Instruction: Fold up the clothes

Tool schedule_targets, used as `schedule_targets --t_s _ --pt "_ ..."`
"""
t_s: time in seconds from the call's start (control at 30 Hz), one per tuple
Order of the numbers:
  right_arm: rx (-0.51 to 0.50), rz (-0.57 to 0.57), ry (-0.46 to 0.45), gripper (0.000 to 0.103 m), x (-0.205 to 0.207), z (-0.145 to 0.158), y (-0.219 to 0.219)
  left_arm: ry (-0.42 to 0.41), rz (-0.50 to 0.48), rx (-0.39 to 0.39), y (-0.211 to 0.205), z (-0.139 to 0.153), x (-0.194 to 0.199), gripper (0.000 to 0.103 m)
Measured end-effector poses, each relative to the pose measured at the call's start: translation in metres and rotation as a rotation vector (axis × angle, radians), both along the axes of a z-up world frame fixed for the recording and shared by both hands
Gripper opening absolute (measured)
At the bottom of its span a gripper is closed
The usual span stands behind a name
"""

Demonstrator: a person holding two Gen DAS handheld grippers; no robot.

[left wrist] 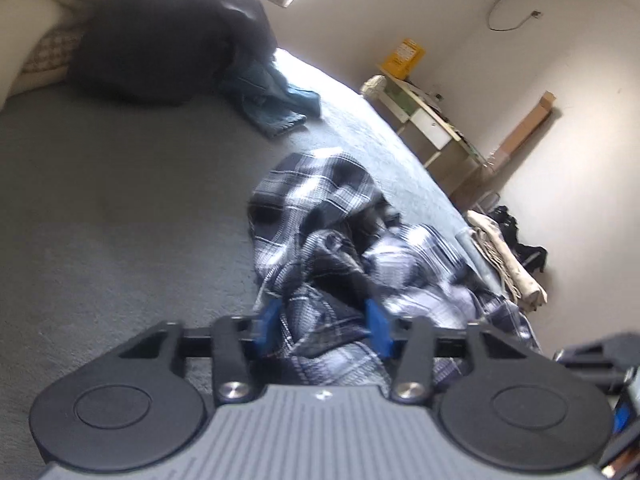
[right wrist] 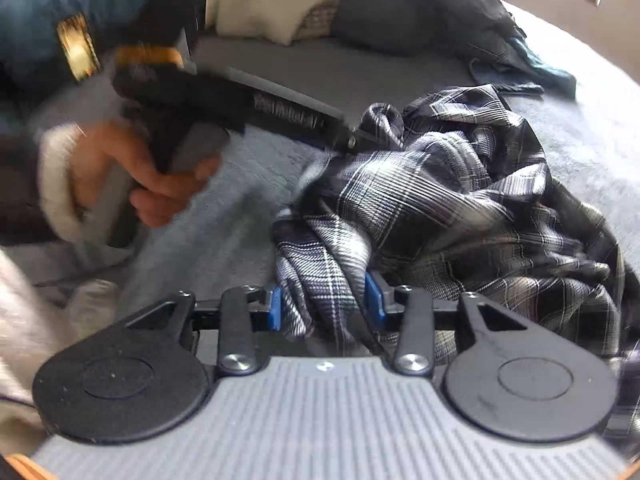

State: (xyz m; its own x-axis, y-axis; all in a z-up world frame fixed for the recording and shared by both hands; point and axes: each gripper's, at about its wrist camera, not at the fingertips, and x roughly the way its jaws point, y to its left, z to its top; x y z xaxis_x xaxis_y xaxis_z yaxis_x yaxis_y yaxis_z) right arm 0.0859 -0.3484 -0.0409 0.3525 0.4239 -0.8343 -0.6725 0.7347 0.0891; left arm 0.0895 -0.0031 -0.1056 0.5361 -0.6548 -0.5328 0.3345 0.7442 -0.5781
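Observation:
A crumpled black-and-white plaid shirt (left wrist: 320, 232) lies on the grey bed; it also shows in the right wrist view (right wrist: 448, 200). My left gripper (left wrist: 322, 330) has its blue pads (left wrist: 266, 322) set around a bunch of the shirt's cloth, which fills the gap between them. My right gripper (right wrist: 326, 304) likewise has its blue pads (right wrist: 374, 298) on either side of a fold of the same shirt. The left gripper's body (right wrist: 240, 108) appears in the right wrist view, held in a hand, its tip at the shirt's upper left edge.
The grey bed cover (left wrist: 120, 200) spreads left. A dark bundle (left wrist: 172, 40) and blue jeans (left wrist: 272, 100) lie at the far side. A small table (left wrist: 424, 120), a cardboard box and clothes on the floor (left wrist: 504, 256) stand beyond the bed's right edge. A cream pillow (right wrist: 272, 4) lies behind.

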Motion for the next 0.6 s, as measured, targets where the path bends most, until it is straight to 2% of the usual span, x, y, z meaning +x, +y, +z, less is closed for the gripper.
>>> schedule_targets --t_s 0.07,0.17,0.27,0.43,0.6 --pt "0.077 -0.038 0.021 0.042 0.006 0.014 -0.014 -0.038 -0.026 0.019 -0.002 0.001 -0.007 0.025" --pt "0.205 -0.196 -0.003 0.052 0.024 0.031 -0.034 -0.086 -0.075 0.03 -0.001 0.004 -0.024 0.021" --pt "0.273 -0.371 -0.03 0.054 0.054 0.033 -0.049 -0.133 -0.137 0.031 0.0 0.008 -0.041 0.019" --pt "0.162 -0.494 -0.055 0.054 0.115 0.004 -0.033 -0.175 -0.245 0.0 -0.001 0.015 -0.069 0.019" --pt "0.024 -0.533 0.027 0.052 0.14 -0.033 -0.03 -0.195 -0.327 -0.001 -0.007 0.016 -0.09 0.018"
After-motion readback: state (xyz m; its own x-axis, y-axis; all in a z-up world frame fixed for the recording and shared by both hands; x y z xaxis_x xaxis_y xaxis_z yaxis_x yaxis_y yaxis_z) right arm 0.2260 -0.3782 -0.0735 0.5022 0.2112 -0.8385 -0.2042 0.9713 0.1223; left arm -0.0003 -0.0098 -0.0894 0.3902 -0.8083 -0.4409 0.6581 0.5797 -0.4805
